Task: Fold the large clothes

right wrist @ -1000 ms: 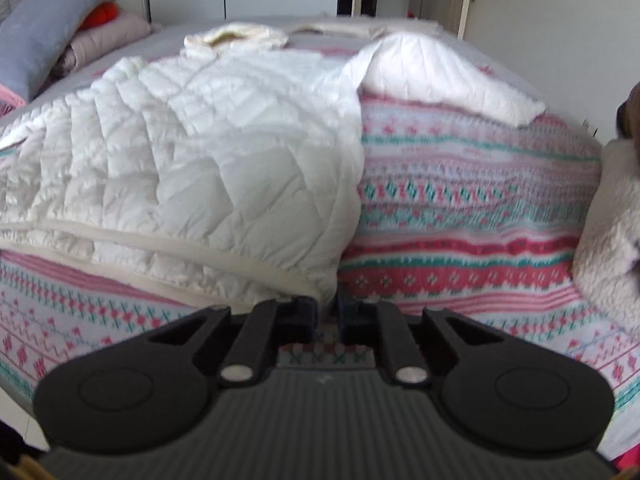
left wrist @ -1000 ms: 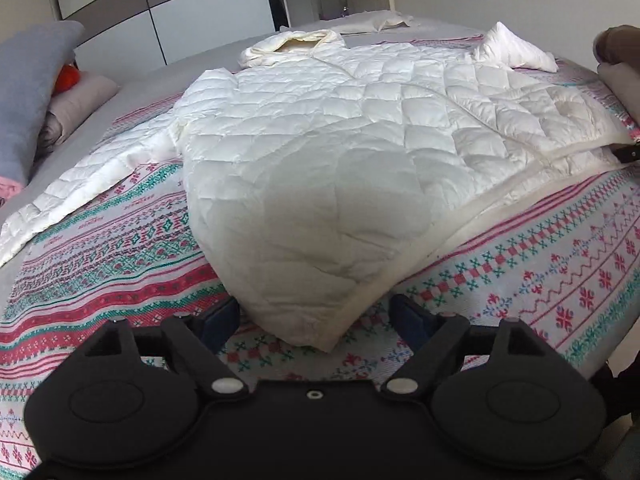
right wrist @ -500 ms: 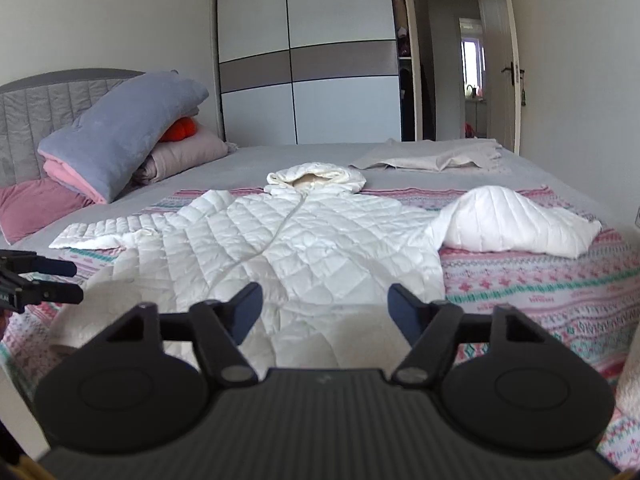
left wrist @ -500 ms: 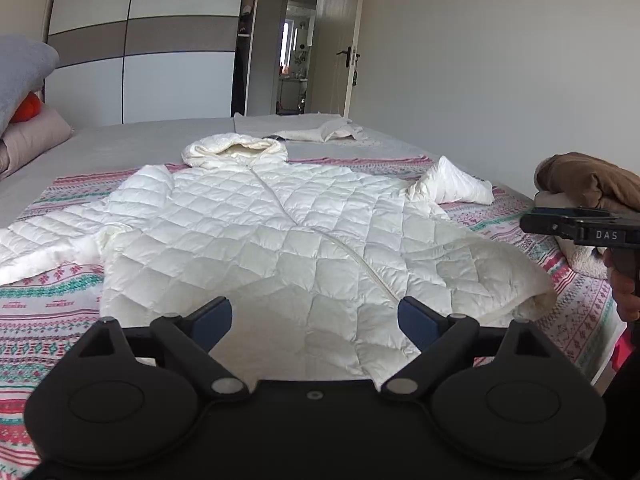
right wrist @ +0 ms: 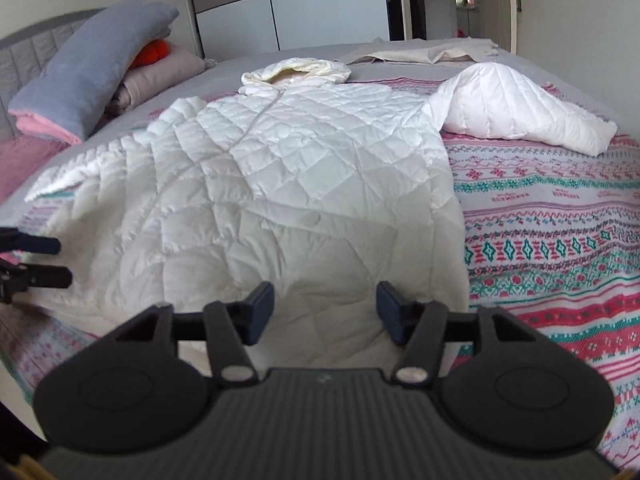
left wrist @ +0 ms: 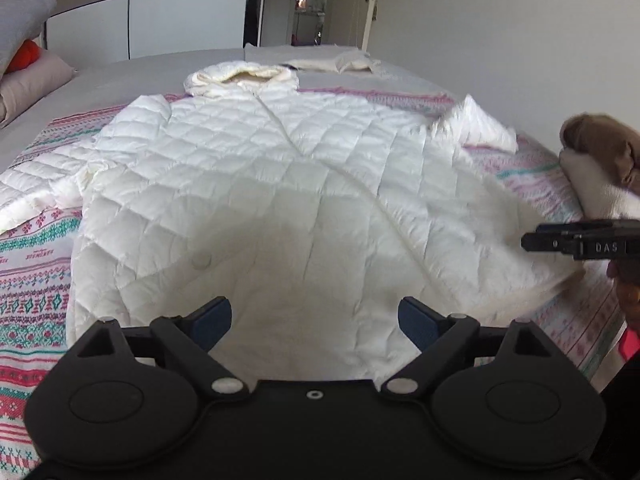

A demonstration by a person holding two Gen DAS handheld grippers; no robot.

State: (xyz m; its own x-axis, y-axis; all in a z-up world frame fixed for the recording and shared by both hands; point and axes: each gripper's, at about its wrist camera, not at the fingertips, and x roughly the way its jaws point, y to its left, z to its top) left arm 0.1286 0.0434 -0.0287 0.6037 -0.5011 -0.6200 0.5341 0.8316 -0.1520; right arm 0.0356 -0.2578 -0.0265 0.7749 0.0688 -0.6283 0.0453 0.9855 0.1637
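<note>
A white quilted hooded jacket (left wrist: 280,184) lies front up on the patterned bedspread (left wrist: 32,280), hood at the far end. It also shows in the right wrist view (right wrist: 288,184), with its right sleeve (right wrist: 520,112) spread out to the side. My left gripper (left wrist: 315,318) is open and empty, just above the jacket's hem. My right gripper (right wrist: 325,318) is open and empty over the hem's right part. The right gripper shows at the right edge of the left wrist view (left wrist: 580,240); the left gripper shows at the left edge of the right wrist view (right wrist: 32,264).
Grey and pink pillows (right wrist: 88,76) are stacked at the headboard on the left. A beige cloth (right wrist: 420,54) lies at the bed's far end. A brown and cream bundle (left wrist: 600,160) sits at the right bed edge. Wardrobe doors (right wrist: 328,4) and a wall stand behind.
One second ago my right gripper was shut on the jacket's hem corner; it has let go and is open. Both grippers lifted, then tilted back down over the hem. The jacket now lies flatter.
</note>
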